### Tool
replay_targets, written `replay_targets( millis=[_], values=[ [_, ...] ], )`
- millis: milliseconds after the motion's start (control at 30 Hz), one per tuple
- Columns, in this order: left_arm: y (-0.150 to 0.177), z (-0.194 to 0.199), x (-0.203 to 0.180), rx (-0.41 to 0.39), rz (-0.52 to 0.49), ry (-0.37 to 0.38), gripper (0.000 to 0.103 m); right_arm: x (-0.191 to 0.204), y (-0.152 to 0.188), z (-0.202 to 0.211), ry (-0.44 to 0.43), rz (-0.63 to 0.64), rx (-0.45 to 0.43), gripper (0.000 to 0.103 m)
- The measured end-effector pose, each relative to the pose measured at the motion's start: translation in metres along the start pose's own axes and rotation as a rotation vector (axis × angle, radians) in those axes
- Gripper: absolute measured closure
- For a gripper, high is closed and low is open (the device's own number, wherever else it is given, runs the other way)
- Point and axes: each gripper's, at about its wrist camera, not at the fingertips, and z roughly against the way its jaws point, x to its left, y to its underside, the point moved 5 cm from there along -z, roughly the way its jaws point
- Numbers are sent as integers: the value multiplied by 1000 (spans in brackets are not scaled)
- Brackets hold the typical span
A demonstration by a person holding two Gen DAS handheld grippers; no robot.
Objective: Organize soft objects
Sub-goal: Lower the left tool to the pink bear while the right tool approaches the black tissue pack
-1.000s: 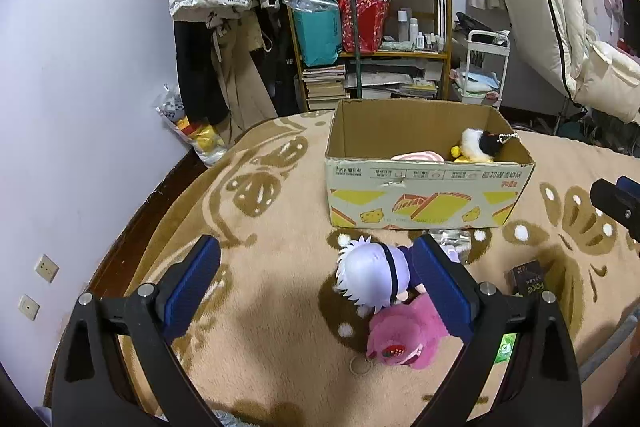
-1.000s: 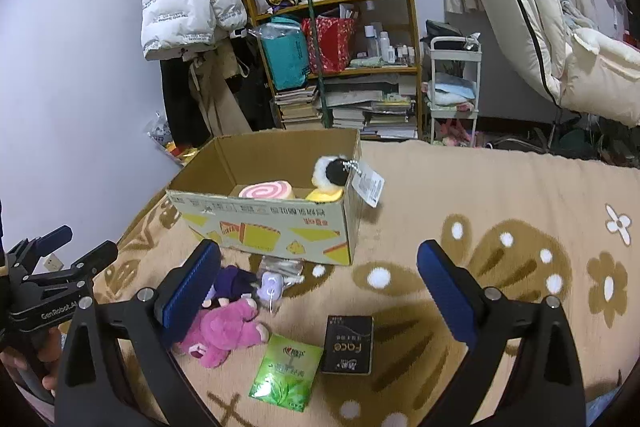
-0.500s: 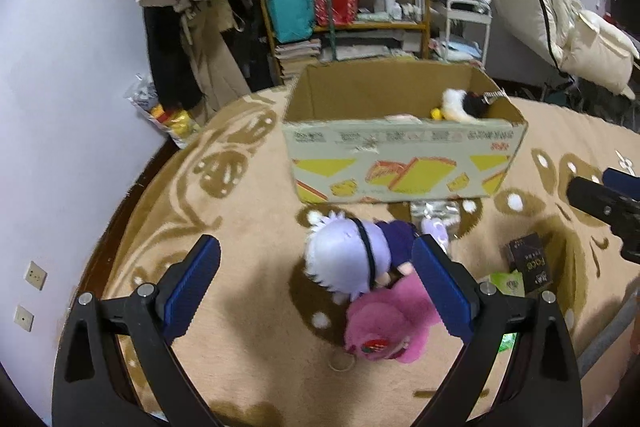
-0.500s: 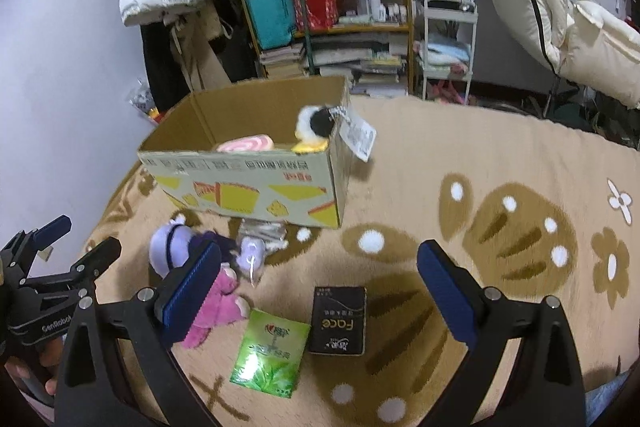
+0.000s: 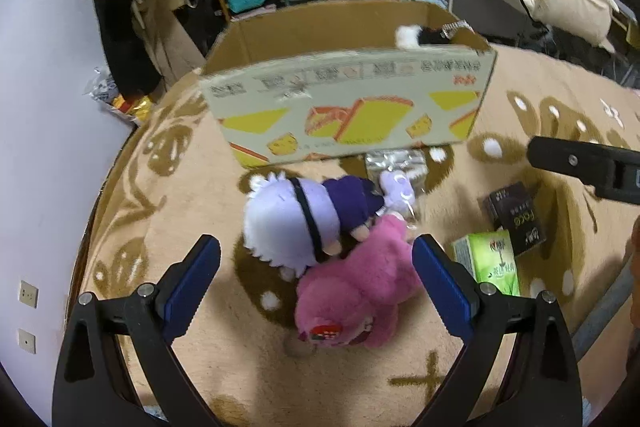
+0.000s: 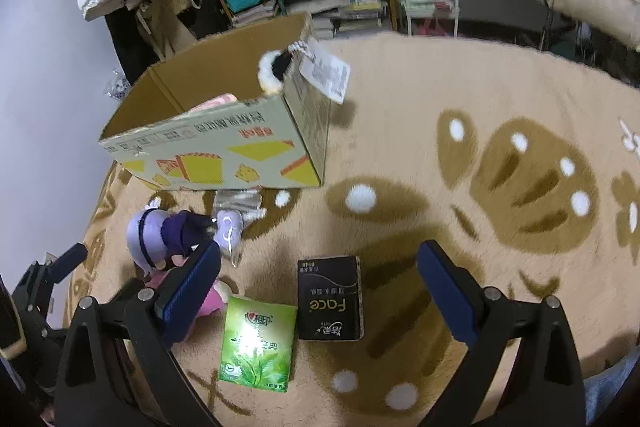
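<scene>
Left wrist view: pink plush (image 5: 360, 291) lies on the tan rug (image 5: 180, 187), directly ahead of the left gripper (image 5: 316, 283) and between its two blue pads, which stand spread wide with nothing pinched. White-haired doll (image 5: 296, 219) lies touching the pink plush on its far side, head toward the left pad, dark purple body pointing right. Small lilac toy in clear wrap (image 5: 398, 187) sits just beyond, near the box wall.

Long axis of the pink plush runs roughly diagonal, from near-centre up toward the right pad; the pads would close across it, not along it. Judgement: left gripper is much the nearer tool and is lined up for either plush; the pink one is closest.

Cardboard box (image 5: 352, 99) stands past the toys, open-topped, with a black-and-white plush (image 5: 416, 37) showing at its right rim.

Right wrist view: right gripper (image 6: 320, 287) also spread wide, empty, hovering over a black tissue pack (image 6: 330, 297) and a green tissue pack (image 6: 258, 343) lying side by side on the rug. Plush pile sits off beyond its left pad. A pink item (image 6: 214, 103) shows inside the box, with a paper tag (image 6: 326, 75) hanging over the corner.

Likely next: lower left, close on the pink plush, carry to box.
</scene>
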Motion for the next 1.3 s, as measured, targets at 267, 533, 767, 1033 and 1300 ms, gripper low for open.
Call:
replay_targets(
  millis=[267,533,767,1033,1300],
  values=[
    [9,-21,-13,79,-26,22,7,-4,7,-26,23,-29,96,2],
    [16,-40,-21,141,-46,35,7,-4,15,-46,63,-21,186,7],
    [22,-50,-26,178,-63,36,7,0,18,-56,63,-8,224,19],
    [27,-56,-34,197,-108,33,14,14,24,-63,75,50,262,37],
    [29,-58,-37,202,-134,31,22,10,31,-77,85,39,297,47]
  ],
)
